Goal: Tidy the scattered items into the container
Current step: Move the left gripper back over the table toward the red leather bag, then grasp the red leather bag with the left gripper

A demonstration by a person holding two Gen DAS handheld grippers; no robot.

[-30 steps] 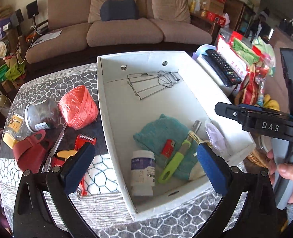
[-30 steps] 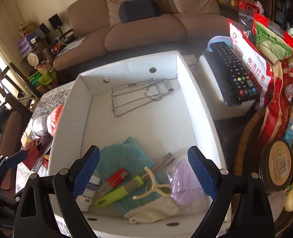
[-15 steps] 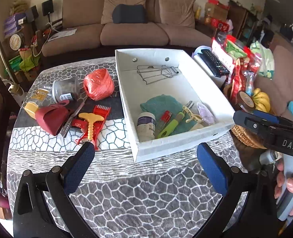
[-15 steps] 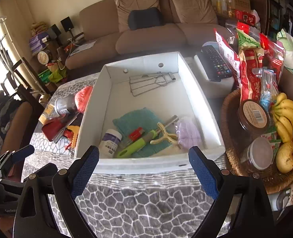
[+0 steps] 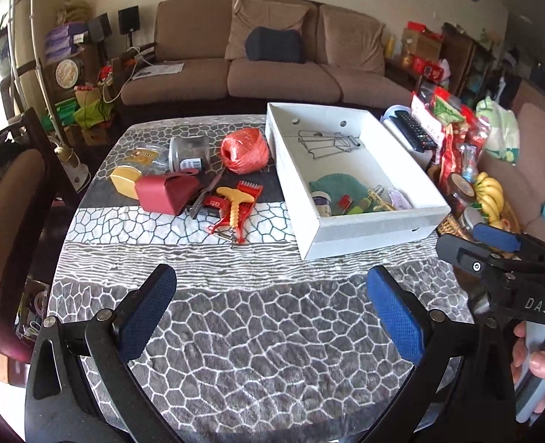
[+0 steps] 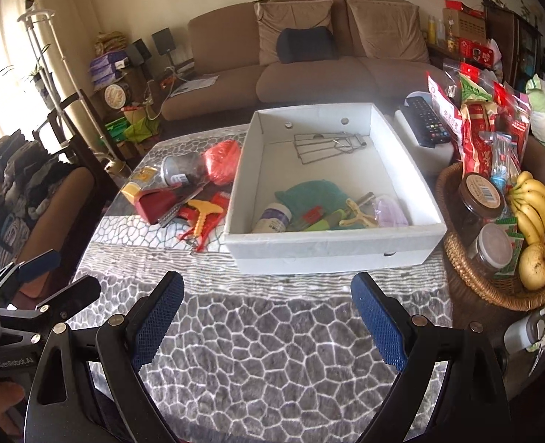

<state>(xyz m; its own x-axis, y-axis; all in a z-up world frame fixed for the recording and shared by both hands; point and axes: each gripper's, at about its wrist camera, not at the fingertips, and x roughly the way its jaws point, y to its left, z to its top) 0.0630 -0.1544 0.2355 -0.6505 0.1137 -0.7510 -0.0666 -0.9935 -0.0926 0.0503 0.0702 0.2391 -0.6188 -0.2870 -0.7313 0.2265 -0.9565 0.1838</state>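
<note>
**Both tongs spread and empty, half the clutter still beside the box**

The surface (image 5: 257, 332), under a grey stone-patterned cloth, filled both views. On it sat the white box (image 5: 368, 227), open-topped, right of centre in the left wrist view and central in the right wrist view (image 6: 331, 249).

The right wrist view looked over the near wall and showed the contents: a wire rack (image 6: 327, 146) at the far end, and at the near end a teal cloth (image 6: 309, 190), a white bottle (image 6: 272, 217) on its side, a green-handled tool (image 6: 322, 223), a cream slingshot (image 6: 357, 214) and a purple bag (image 6: 390, 212). In the left wrist view the near wall hid most of these; the rack (image 5: 327, 144) and cloth (image 5: 337, 184) stayed plain.

The left wrist view laid out what remained outside, left of the box: a red twine ball (image 5: 244, 149), a dark red pouch (image 5: 165, 193), a grey tin (image 5: 189, 153), a gold packet (image 5: 124, 181), and a red and yellow corkscrew (image 5: 235, 206) lying over a red comb (image 5: 248, 188). The right wrist view bunched these together, the twine (image 6: 220, 160) just beside the box wall.

Only the right wrist view showed the wicker basket (image 6: 493, 291) with bananas (image 6: 530, 203) and jars right of the box.

The left tongs (image 5: 270, 313) were spread wide, holding nothing, over bare cloth. The right tongs (image 6: 268, 323) were likewise spread and empty, short of the box.
</note>
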